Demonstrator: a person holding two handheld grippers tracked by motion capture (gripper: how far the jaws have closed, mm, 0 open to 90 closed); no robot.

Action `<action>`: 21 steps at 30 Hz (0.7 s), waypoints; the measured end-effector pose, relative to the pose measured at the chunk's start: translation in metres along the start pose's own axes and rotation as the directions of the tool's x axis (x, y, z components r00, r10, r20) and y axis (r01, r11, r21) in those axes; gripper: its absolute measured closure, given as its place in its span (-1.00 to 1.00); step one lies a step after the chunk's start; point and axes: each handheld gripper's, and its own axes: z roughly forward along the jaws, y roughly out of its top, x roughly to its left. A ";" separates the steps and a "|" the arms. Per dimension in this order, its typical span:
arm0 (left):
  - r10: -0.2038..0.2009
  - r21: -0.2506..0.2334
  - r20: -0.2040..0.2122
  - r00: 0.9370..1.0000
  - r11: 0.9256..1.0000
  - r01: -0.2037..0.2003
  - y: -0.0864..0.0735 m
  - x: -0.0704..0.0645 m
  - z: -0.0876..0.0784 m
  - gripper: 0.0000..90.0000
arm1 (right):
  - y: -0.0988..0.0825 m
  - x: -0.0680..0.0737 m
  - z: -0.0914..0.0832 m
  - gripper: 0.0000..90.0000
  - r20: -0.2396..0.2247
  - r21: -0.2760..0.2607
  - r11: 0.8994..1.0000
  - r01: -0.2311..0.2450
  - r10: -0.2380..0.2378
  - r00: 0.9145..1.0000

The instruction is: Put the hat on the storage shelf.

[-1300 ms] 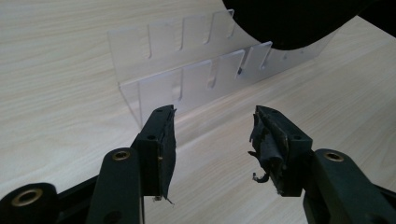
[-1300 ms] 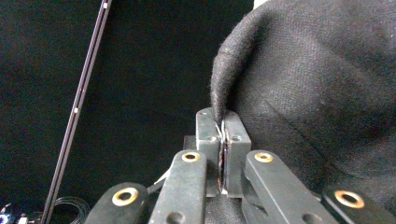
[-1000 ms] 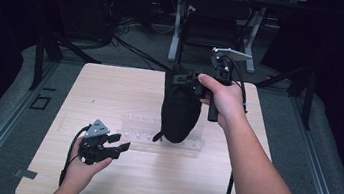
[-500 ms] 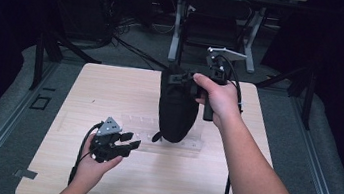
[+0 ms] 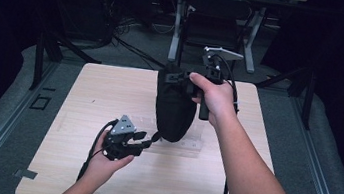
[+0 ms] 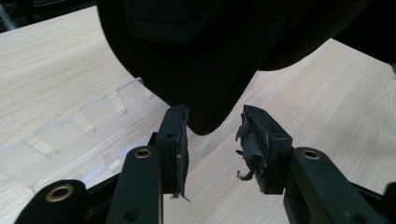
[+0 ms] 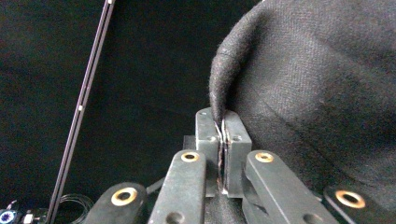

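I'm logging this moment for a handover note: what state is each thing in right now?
Black fabric bag: lifted, hanging upright, its bottom tip just above the table.
Right gripper: shut on the black fabric bag's top edge.
Left gripper: fingers apart and just been closing, the bag's bottom tip just beyond them, not pressed.
Clear plastic tray: lying flat on the table, untouched.
Table: bears the tray.

the middle of the table (image 5: 84,95) is blocked by the hanging black bag (image 5: 174,107) and clear tray (image 5: 189,144); bare wood is left around them.
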 end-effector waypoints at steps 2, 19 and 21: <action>0.006 0.000 0.000 1.000 1.000 -0.006 0.001 -0.002 0.003 0.41 | 0.000 0.001 0.000 0.96 0.003 0.001 1.000 0.003 -0.003 1.000; 0.081 0.045 -0.038 0.996 0.996 -0.080 0.005 -0.009 0.013 0.84 | -0.002 0.002 0.002 0.87 -0.010 0.010 1.000 0.016 -0.016 1.000; 0.090 0.044 -0.045 0.995 0.995 -0.088 0.004 -0.009 0.013 0.85 | -0.002 0.004 0.002 0.83 -0.012 0.006 1.000 0.020 -0.020 1.000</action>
